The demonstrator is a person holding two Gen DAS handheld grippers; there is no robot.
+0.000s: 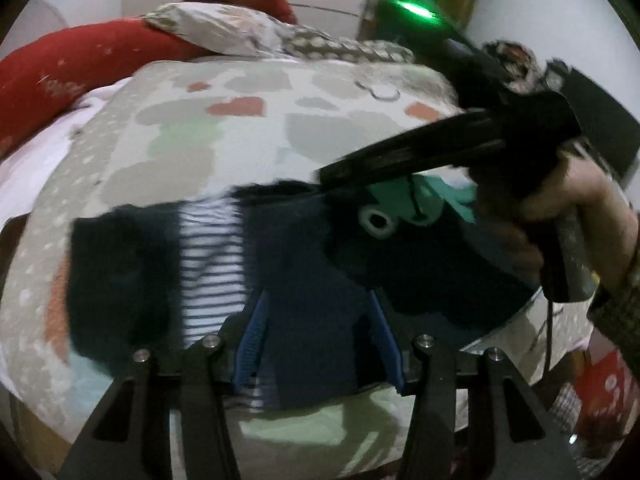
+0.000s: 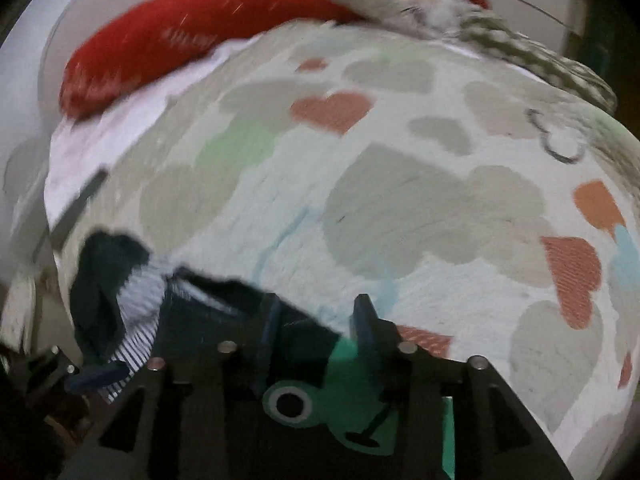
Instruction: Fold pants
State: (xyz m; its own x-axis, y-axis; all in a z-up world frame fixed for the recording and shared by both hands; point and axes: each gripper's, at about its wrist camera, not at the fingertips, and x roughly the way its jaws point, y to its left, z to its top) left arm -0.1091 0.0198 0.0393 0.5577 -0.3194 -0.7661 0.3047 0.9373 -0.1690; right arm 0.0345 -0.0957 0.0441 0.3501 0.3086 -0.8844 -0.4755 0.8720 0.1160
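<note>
Down on the bed [image 2: 400, 208], with its heart-patterned sheet, the dark navy pants [image 1: 304, 280] are lying spread out, a striped panel and a green frog patch [image 2: 340, 396] showing on them. Left tongs [image 1: 316, 340] are standing partly apart with a fold of the navy cloth between the blue pads [image 1: 252, 340]; whether they are pinching it is not clear. Right tongs [image 2: 316, 332] are likewise standing partly apart over the pants' edge just above the frog patch, and no grip is plain. From the left wrist view, a hand [image 1: 560, 208] is holding the right tool above the garment. Red pillows [image 1: 52, 76] are resting at the far end.
</note>
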